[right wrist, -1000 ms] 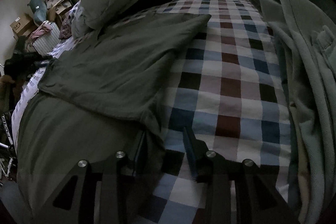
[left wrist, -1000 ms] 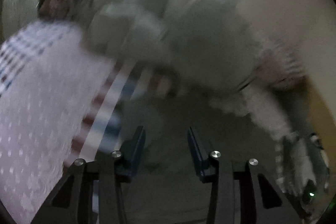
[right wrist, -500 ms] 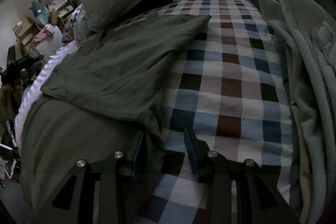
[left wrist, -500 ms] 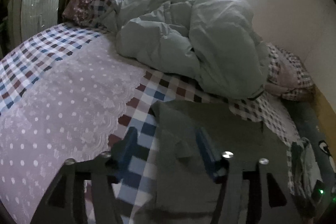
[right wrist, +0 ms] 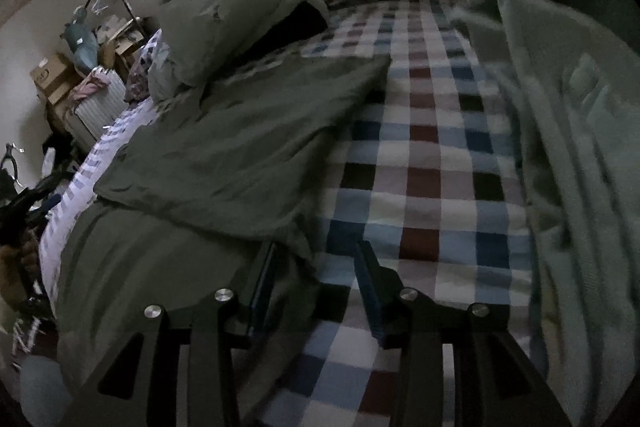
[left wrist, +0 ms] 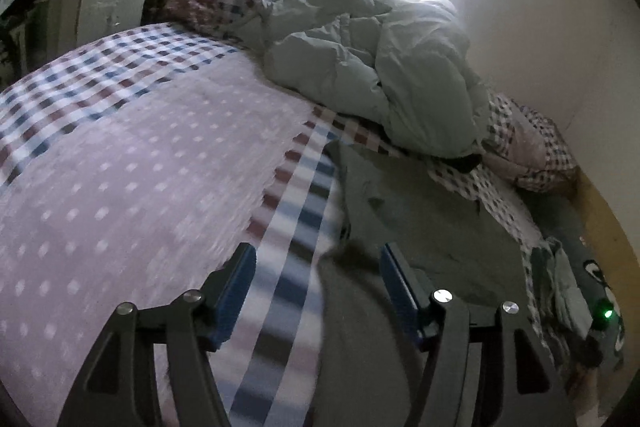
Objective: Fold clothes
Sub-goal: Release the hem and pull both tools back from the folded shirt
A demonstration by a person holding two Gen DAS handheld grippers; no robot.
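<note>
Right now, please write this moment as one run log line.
task: fold clothes | left gripper: open, empty | right gripper: open, astride dark green garment edge | surface: checked bedsheet

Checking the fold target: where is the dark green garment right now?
The dark green garment lies flat on the checked bedspread, left of centre in the right wrist view, below the bundled duvet.

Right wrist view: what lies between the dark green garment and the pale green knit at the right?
Only bare checked bedsheet separates the dark green garment from the pale green knit.
</note>
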